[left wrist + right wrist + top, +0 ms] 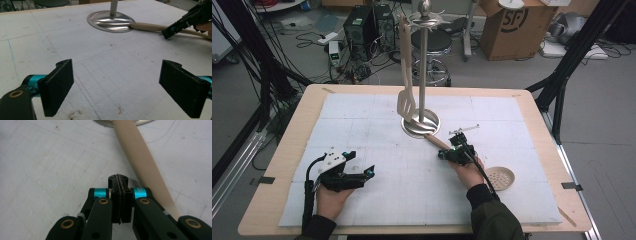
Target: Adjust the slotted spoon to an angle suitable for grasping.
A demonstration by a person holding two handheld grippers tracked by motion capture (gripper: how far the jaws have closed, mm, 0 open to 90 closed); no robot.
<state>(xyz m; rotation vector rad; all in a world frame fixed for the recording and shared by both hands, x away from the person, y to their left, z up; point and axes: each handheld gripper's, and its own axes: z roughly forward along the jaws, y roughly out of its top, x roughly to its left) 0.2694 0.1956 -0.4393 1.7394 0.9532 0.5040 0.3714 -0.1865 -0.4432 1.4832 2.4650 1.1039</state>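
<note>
A beige skimmer spoon lies on the white foam board. Its handle [434,141] runs from the metal stand's round base [432,127] back to a perforated bowl [500,178]. My right gripper [442,154] is shut with nothing between its jaws, and its tip [118,179] sits just left of the handle [142,162], low over the board. My left gripper [362,166] rests at the front left, open wide and empty [116,85], facing the base [100,21]. A beige slotted spatula [406,102] hangs on the stand's pole [422,65].
The foam board [362,125] covers a wooden table [282,150]. In the left gripper view the handle [150,27] and the right gripper [175,28] lie ahead on the right. Beyond the table are a stool, a cardboard box [512,25], computer cases and black frame legs.
</note>
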